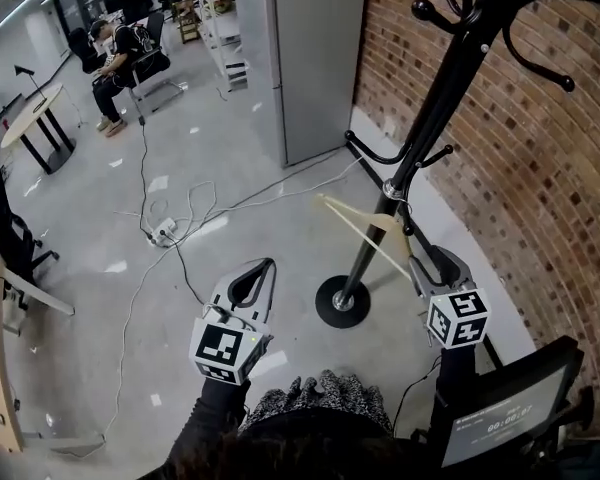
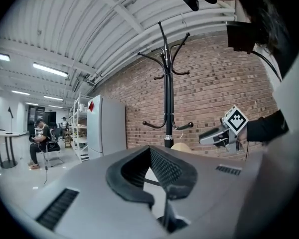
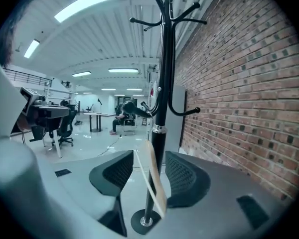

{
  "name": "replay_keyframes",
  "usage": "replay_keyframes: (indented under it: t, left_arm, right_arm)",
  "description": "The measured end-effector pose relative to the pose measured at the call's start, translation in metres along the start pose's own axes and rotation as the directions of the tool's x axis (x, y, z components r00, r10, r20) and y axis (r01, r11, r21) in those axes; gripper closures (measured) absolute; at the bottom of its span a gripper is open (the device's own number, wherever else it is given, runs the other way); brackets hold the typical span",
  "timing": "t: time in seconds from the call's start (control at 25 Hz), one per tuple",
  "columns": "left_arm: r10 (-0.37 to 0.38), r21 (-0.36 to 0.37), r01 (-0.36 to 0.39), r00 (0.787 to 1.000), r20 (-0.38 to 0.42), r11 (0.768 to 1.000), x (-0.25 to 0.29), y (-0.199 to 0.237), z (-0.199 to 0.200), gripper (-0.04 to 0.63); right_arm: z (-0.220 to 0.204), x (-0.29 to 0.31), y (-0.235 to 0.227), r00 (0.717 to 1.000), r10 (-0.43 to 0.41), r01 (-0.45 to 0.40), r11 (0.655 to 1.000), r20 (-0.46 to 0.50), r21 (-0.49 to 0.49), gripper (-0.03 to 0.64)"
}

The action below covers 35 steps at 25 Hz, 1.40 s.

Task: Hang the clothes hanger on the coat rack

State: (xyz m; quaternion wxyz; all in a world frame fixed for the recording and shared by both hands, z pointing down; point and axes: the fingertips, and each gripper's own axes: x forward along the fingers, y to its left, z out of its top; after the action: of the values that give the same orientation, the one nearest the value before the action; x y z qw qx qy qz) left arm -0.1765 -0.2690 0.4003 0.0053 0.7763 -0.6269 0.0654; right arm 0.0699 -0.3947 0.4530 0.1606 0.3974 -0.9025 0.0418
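The black coat rack (image 1: pixel 435 108) stands by the brick wall, its round base (image 1: pixel 342 303) on the floor. A pale wooden hanger (image 1: pixel 365 233) hangs tilted from one of the rack's low hooks. My right gripper (image 1: pixel 425 260) is just to the right of it and open. In the right gripper view the hanger (image 3: pixel 152 178) runs edge-on between the spread jaws of the right gripper (image 3: pixel 148 158), and neither pad presses on it. My left gripper (image 1: pixel 268 264) hangs lower left of the rack, shut on nothing. The left gripper view shows its tips (image 2: pixel 150 151) meeting, the rack (image 2: pixel 167 93) beyond.
A tall grey cabinet (image 1: pixel 310 58) stands left of the rack, the brick wall (image 1: pixel 520 168) behind it. Cables and a power strip (image 1: pixel 165 230) lie on the floor. A dark screen (image 1: pixel 500 418) sits at lower right. Far back a person (image 1: pixel 120 63) sits near a table (image 1: pixel 35 118).
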Motion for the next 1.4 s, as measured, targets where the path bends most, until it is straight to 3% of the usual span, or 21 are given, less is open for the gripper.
replay_keyframes:
  t: [0.2, 0.48, 0.64, 0.88, 1.4]
  left_arm:
    - [-0.144, 0.037, 0.143, 0.989, 0.023, 0.989, -0.012, -0.013, 0.002, 0.589]
    - [-0.244, 0.026, 0.243, 0.969, 0.037, 0.97, -0.052, -0.024, -0.009, 0.589]
    - [-0.3, 0.026, 0.299, 0.953, 0.04, 0.954, -0.063, -0.041, -0.007, 0.589]
    - [-0.31, 0.027, 0.309, 0.949, 0.062, 0.951, -0.08, -0.054, -0.002, 0.589]
    - [-0.28, 0.043, 0.277, 0.959, 0.054, 0.96, -0.132, -0.089, 0.009, 0.589]
  right_arm:
    - [-0.009, -0.049, 0.027, 0.994, -0.111, 0.11, 0.992, 0.022, 0.056, 0.411]
    - [-0.015, -0.102, 0.082, 0.976, -0.204, 0.194, 0.973, 0.073, 0.127, 0.417]
    - [-0.019, -0.13, 0.097, 0.963, -0.262, 0.254, 0.96, 0.062, 0.115, 0.467]
    - [-0.018, -0.163, 0.101, 0.938, -0.341, 0.336, 0.939, 0.065, 0.072, 0.598]
    - [-0.027, -0.223, 0.124, 0.933, -0.351, 0.343, 0.934, 0.078, 0.1, 0.606]
